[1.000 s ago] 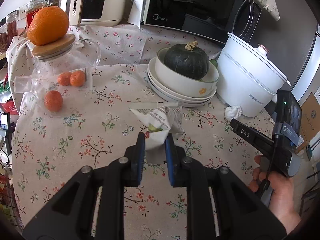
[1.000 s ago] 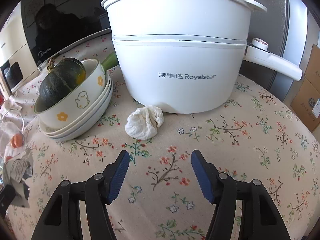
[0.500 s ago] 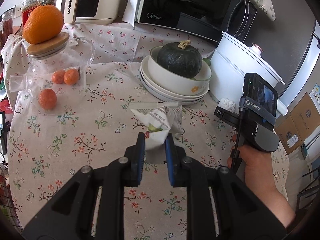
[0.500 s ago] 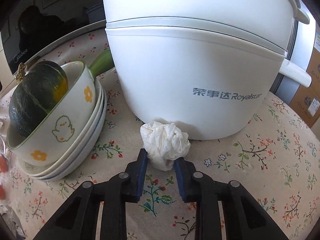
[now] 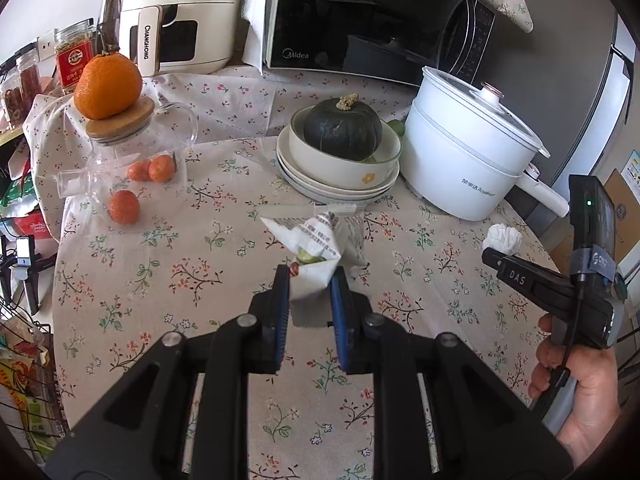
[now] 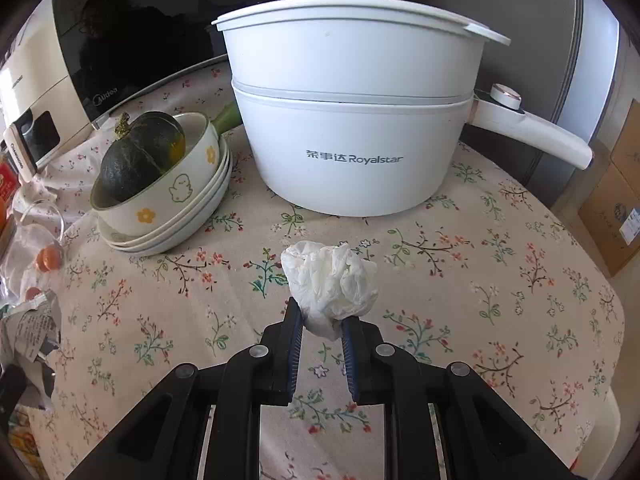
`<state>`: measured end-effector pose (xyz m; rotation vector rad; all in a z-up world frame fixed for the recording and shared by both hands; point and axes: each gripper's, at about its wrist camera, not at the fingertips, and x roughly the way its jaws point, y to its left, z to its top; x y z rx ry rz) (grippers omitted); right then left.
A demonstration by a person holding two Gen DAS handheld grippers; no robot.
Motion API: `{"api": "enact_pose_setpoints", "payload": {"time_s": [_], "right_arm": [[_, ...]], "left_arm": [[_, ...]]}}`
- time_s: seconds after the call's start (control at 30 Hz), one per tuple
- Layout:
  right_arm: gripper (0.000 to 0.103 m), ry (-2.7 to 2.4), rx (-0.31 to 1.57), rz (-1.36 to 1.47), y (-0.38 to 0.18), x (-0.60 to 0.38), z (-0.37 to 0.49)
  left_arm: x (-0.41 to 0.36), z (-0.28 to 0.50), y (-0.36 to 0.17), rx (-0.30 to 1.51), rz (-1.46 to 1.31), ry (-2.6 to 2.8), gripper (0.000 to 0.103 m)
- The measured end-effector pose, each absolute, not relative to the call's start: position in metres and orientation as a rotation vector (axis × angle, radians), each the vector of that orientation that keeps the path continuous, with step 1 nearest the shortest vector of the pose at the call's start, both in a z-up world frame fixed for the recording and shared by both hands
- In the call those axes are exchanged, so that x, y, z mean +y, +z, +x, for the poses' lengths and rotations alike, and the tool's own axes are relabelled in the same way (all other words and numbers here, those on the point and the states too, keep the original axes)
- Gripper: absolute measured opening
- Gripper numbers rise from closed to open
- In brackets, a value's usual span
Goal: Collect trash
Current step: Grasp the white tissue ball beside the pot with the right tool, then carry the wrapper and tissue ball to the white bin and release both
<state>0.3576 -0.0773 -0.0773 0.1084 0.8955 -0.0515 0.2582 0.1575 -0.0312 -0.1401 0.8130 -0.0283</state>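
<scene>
My left gripper (image 5: 309,280) is shut on a crumpled printed paper wrapper (image 5: 316,240) and holds it above the floral tablecloth. The wrapper also shows at the left edge of the right wrist view (image 6: 32,328). My right gripper (image 6: 321,316) is shut on a crumpled white tissue ball (image 6: 330,280) and holds it above the cloth in front of the white pot. In the left wrist view the tissue ball (image 5: 502,238) sits at the tip of the right gripper (image 5: 490,256), held by a hand at the right.
A white Royalstar pot (image 6: 352,120) with a side handle stands behind. Stacked bowls (image 5: 340,176) hold a dark green pumpkin (image 5: 342,128). A glass jar (image 5: 128,160) with an orange (image 5: 108,86) on its lid stands left. A microwave (image 5: 372,20) and air fryer (image 5: 180,16) stand at the back.
My right gripper closed on the tissue ball by the pot, then lifted it and drew back from the pot. My left gripper kept hold of the wrapper and rose a little.
</scene>
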Motion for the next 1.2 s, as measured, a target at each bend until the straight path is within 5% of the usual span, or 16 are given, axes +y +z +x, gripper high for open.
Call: {"api": "enact_pose_setpoints", "payload": {"time_s": [0.43, 1.2], "right_arm": [[0.019, 0.033, 0.86, 0.013, -0.015, -0.143, 0.234], [0.019, 0.065, 1.001, 0.183, -0.057, -0.292, 0.128]], "left_arm": [[0.111, 0.183, -0.005, 0.829, -0.108, -0.061, 0.021], [0.017, 0.121, -0.036, 0.908, -0.15, -0.338, 0.022]]}}
